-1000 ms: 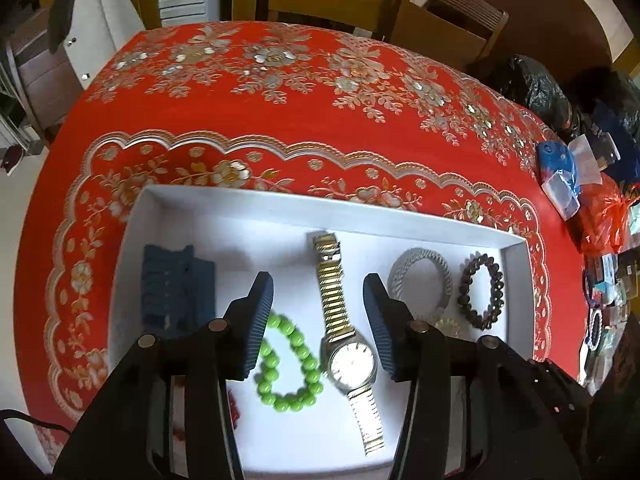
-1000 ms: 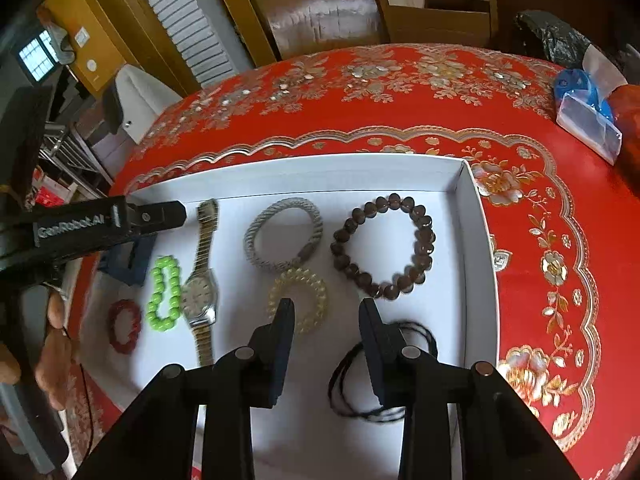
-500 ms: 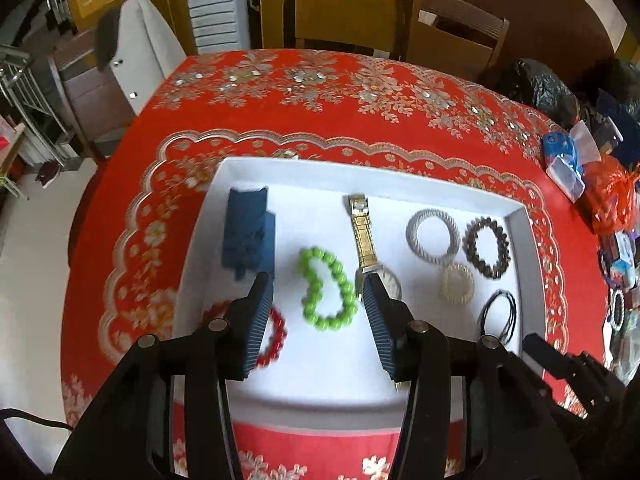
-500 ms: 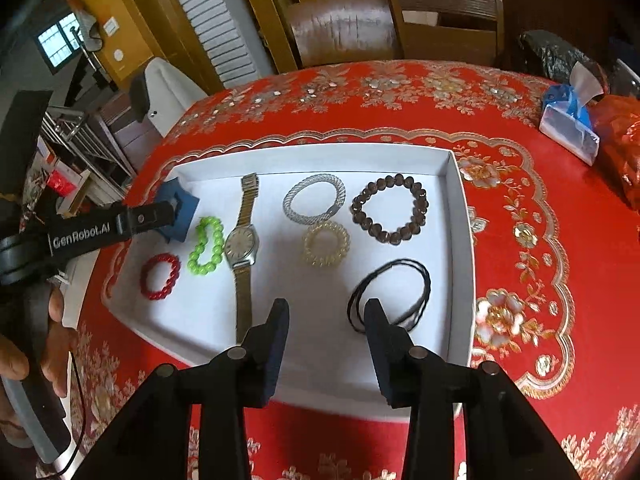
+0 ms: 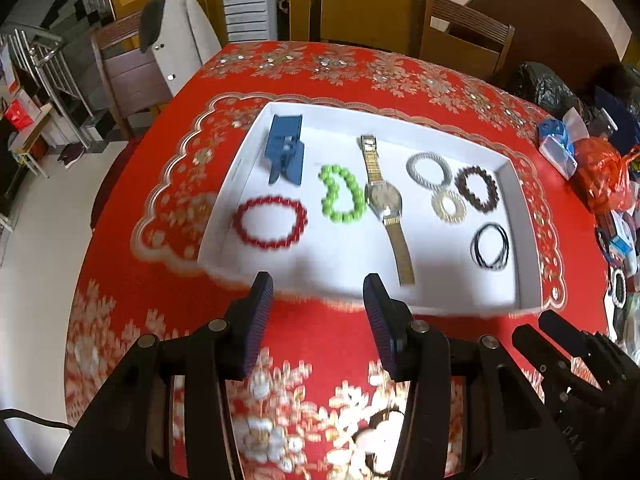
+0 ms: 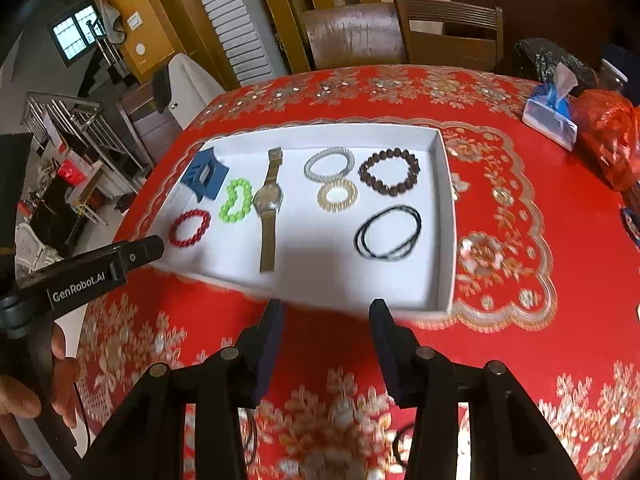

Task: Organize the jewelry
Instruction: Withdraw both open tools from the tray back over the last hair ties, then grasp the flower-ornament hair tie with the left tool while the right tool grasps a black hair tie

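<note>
A white tray (image 5: 524, 240) (image 6: 446, 216) on the red tablecloth holds a blue hair claw (image 5: 285, 156) (image 6: 204, 176), a red bead bracelet (image 5: 271, 222) (image 6: 189, 227), a green bead bracelet (image 5: 343, 199) (image 6: 236, 202), a gold watch (image 5: 385, 200) (image 6: 269, 200), a silver bangle (image 5: 426, 170) (image 6: 329, 164), a pale coil tie (image 5: 449, 206) (image 6: 337, 195), a dark bead bracelet (image 5: 478, 189) (image 6: 390, 176) and black cords (image 5: 490, 246) (image 6: 388, 232). My left gripper (image 5: 318, 292) and right gripper (image 6: 326, 312) are open and empty, held above the cloth just short of the tray's near rim.
A blue tissue pack (image 6: 552, 114) (image 5: 558, 150) and an orange bag (image 6: 610, 136) (image 5: 602, 174) lie at the table's right. Wooden chairs (image 5: 466, 44) stand behind the table. Dark rings (image 6: 404, 448) lie on the cloth beneath the right gripper.
Both grippers have pulled back and up from over the tray to the near side of its rim. The whole tray now shows. Both stayed open.
</note>
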Motion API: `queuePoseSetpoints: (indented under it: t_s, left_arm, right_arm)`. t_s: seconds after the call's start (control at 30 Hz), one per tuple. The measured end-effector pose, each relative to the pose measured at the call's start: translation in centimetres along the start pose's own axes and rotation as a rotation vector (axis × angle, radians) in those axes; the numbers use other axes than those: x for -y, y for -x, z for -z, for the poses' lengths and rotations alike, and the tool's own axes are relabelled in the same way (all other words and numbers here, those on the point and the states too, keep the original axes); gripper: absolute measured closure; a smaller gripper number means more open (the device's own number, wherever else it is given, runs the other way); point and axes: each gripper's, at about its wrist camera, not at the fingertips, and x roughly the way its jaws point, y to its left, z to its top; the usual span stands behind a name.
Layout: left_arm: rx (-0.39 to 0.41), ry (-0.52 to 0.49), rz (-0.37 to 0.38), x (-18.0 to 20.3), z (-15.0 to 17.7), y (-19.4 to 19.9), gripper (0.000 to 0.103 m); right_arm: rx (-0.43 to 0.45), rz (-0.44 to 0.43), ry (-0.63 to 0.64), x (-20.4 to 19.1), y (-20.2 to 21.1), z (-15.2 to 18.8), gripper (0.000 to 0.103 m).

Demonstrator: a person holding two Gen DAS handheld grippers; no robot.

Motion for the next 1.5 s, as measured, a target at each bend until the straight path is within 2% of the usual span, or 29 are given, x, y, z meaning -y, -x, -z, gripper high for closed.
queuePoseSetpoints:
  t_s: [0.4,0.7,0.83,0.97,1.17,1.3,1.4,1.5]
  left_arm:
    - [0.018,0.016,-0.006,0.4,6.4,3.5,0.057]
    - [0.015,0.021,-0.002,0.7,9.3,4.5,0.057]
    - [0.001,0.054,0.027,0.0,10.2,4.8,0.057]
    - [-0.003,0.078,0.042,-1.0,11.1,4.9,0.05]
    - [-0.018,0.111,0.026,-2.2,12.4,4.9,0.05]
    - [-0.036,0.122,0.056,-2.2,13.2,4.7,0.049]
    - [-0.066,0.121,0.107,-1.9,13.7,4.0,0.04]
    - [-0.092,0.097,0.103,-1.0,14.1,3.0,0.04]
  right_arm:
    - [-0.01,0.015,0.034,0.0,3.9,5.5,0.06]
    - [-0.016,0.017,0.04,0.5,5.6,8.0,0.06]
    - [-0.016,0.02,0.044,0.9,6.3,8.9,0.06]
    - [-0.025,0.014,0.023,1.5,6.5,9.9,0.06]
    - [-0.039,0.016,0.02,2.3,6.8,11.3,0.06]
    - [-0.044,0.033,0.03,3.1,7.0,12.3,0.06]
    - [-0.062,0.042,0.011,4.1,6.8,13.0,0.06]
    - [-0.071,0.044,-0.016,5.0,6.5,13.4,0.06]
